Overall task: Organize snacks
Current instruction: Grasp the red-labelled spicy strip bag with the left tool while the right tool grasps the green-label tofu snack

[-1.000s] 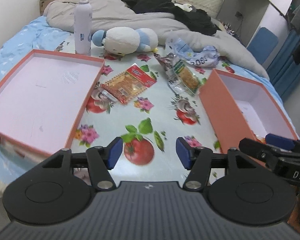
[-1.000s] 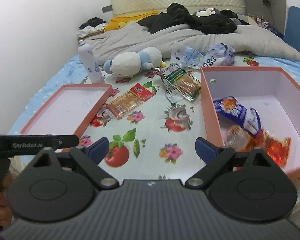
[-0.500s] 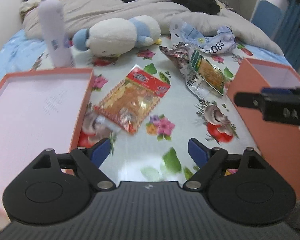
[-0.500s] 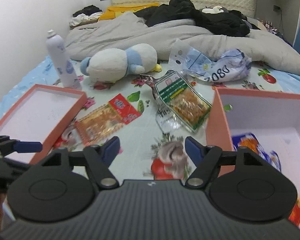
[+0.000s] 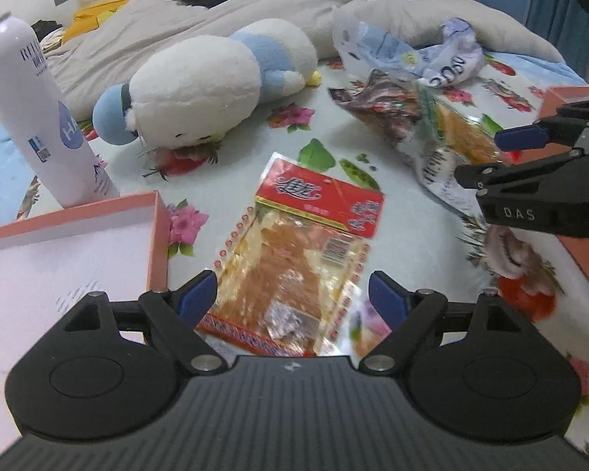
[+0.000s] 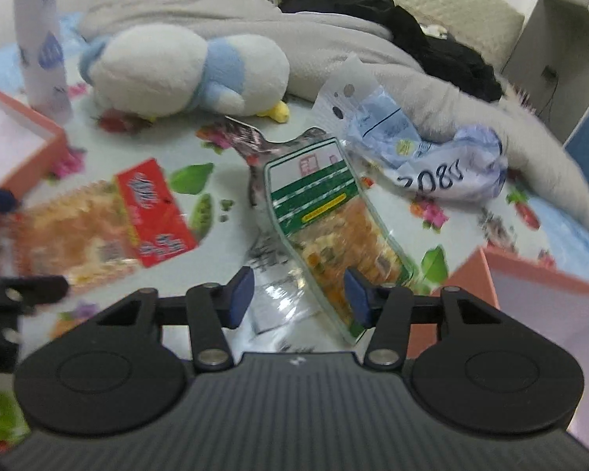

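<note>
Right now my left gripper [image 5: 292, 294] is spread wide, its blue pads on either side of the red-and-clear snack packet [image 5: 294, 251], which lies flat on the flowered tablecloth [image 5: 412, 235]; I can't tell whether either pad touches the wrapper. Just left of that packet sits the corner of the pink-lined tray [image 5: 159, 235], and behind the tray a white spray bottle [image 5: 39, 117] stands upright beside a white-and-blue plush toy [image 5: 212, 82] lying on its side.

My right gripper [image 6: 296, 300] is also open, though less widely, with its pads flanking the near end of the green-labelled snack packet [image 6: 333, 227]. That packet rests partly on a darker crumpled wrapper [image 6: 247, 141] (the overlap is clearest from my right wrist camera). Behind it lies a crinkled pale blue plastic bag [image 6: 432, 157], up against the grey blanket [image 6: 333, 39]. At the lower right, the salmon-coloured box [image 6: 530, 274] shows one corner, near the green packet but apart from it. From the left wrist camera, my right gripper [image 5: 506, 153] appears at the right edge, over the green packet's end.
</note>
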{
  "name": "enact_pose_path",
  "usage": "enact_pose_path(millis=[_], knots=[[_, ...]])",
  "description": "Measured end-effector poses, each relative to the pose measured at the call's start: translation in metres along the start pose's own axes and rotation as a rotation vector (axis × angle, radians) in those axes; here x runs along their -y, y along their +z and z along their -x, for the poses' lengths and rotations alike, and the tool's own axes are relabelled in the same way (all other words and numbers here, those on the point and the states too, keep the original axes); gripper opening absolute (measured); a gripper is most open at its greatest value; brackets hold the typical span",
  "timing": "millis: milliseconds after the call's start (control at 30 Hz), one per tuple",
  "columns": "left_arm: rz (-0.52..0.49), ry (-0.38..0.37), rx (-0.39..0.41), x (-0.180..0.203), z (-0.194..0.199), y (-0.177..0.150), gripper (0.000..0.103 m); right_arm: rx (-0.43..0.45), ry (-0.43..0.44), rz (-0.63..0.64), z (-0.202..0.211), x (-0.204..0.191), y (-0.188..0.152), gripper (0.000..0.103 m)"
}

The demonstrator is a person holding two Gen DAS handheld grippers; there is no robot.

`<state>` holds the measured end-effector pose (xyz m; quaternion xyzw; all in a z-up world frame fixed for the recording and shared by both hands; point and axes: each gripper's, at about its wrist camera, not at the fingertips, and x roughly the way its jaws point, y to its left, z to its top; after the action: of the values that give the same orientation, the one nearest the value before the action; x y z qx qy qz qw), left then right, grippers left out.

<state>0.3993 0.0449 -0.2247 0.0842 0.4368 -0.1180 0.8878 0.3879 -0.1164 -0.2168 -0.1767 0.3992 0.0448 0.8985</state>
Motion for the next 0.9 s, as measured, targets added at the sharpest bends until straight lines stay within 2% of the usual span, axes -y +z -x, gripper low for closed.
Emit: enact_pose_path(millis=[167, 233, 400, 633, 833, 900], knots=[[-0.004, 0.011, -0.054, -0.005, -0.027, 0.0, 0.086, -0.012, -0.056, 0.084, -0.022, -0.009, 0.002, 0.051], [0.016, -0.011, -0.048, -0.008, -0.032, -0.003, 0.087, -0.037, -0.076, 0.095, -0.032, -0.009, 0.002, 0.039], [0.037, -0.032, -0.042, -0.012, -0.034, -0.007, 0.084, -0.055, -0.092, 0.068, -0.039, -0.002, 0.002, 0.022], [0.04, -0.041, -0.036, -0.006, -0.026, -0.008, 0.059, -0.053, -0.078, 0.038, -0.024, 0.003, 0.005, 0.011], [0.075, -0.037, -0.034, 0.0, -0.015, -0.011, 0.043, -0.033, -0.034, 0.003, 0.01, 0.008, 0.0, 0.009], [0.111, -0.038, -0.04, 0.0, -0.009, -0.013, 0.04, -0.021, -0.02, -0.011, 0.023, 0.009, -0.002, 0.009]])
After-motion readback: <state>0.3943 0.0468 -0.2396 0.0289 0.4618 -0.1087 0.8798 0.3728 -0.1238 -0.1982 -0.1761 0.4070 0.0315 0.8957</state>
